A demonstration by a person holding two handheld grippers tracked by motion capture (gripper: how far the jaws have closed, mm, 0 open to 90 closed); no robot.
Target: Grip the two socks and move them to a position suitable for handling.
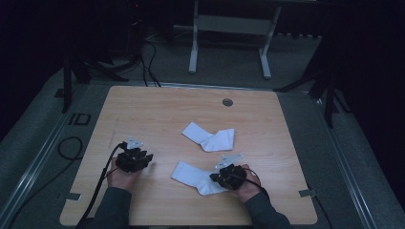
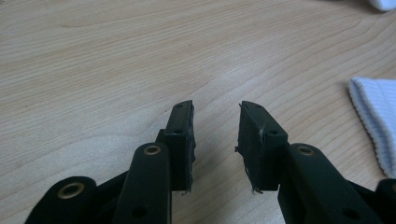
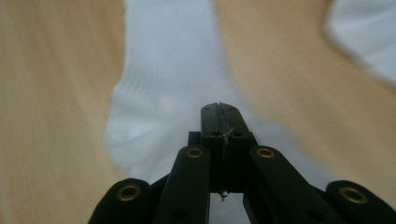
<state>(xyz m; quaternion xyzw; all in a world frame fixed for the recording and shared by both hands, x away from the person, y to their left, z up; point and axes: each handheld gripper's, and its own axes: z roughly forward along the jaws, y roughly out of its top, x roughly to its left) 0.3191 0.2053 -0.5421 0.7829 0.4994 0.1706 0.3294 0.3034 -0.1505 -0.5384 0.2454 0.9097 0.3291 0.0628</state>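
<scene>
My right gripper (image 3: pixel 219 108) is clamped shut over the near sock (image 1: pixel 191 174) at the table's (image 1: pixel 157 109) front (fabric pinch unclear). Left gripper (image 2: pixel 215 122) is half-open, empty. Sock looks soft, light, floppy; I'd grab the cuff edge.

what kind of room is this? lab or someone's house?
Most likely a lab or recording studio, not a home. A bare wooden table stands on grey carpet against a dark backdrop, cables trail across the floor, and a white equipment stand sits behind it. Two white socks are the only props.
</scene>
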